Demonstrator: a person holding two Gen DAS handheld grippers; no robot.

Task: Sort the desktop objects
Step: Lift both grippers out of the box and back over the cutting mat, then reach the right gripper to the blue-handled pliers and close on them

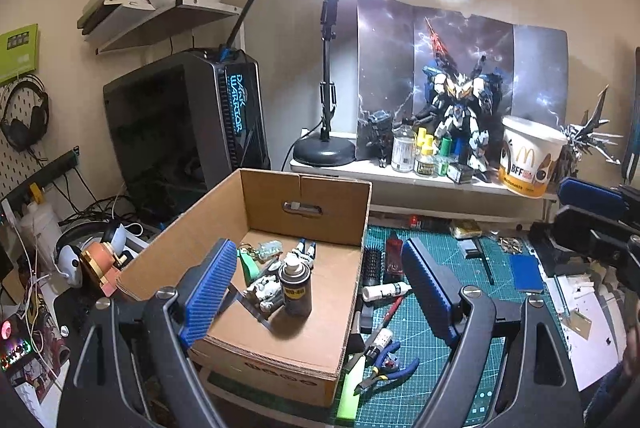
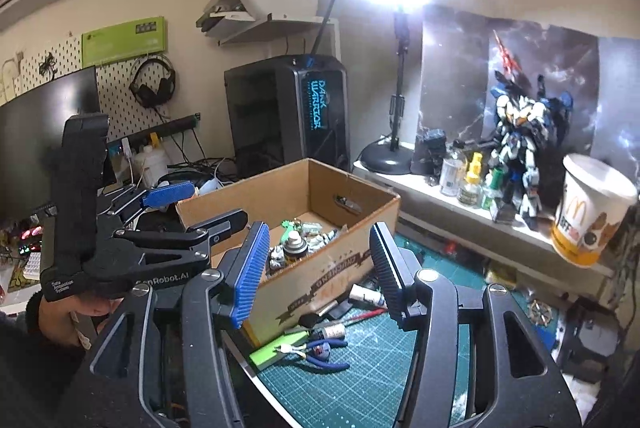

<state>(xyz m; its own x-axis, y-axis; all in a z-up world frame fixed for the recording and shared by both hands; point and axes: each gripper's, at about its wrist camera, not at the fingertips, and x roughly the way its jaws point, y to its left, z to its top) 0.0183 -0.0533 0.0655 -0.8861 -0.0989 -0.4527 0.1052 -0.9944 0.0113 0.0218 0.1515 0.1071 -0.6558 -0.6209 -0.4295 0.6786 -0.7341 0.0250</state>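
An open cardboard box (image 1: 328,204) stands on the desk; it also shows in the right wrist view (image 2: 308,284). Inside lie a WD-40 can (image 1: 296,288), a small white robot figure (image 1: 266,292), a green keychain (image 1: 250,262) and other small parts. My left gripper (image 1: 320,260) is open and empty, held over the box's right edge. My right gripper (image 2: 320,248) is open and empty above the box's near corner. On the green cutting mat (image 1: 460,368) lie blue-handled pliers (image 1: 384,368), a white tube (image 1: 386,291), a hairbrush (image 1: 372,266) and a green marker (image 1: 352,388).
A raised white shelf (image 1: 420,176) at the back holds a lamp base (image 1: 324,152), bottles, a robot model (image 1: 460,108) and a McDonald's cup (image 1: 530,158). A black PC tower (image 1: 188,124) stands behind the box. Cables and gadgets crowd the left side.
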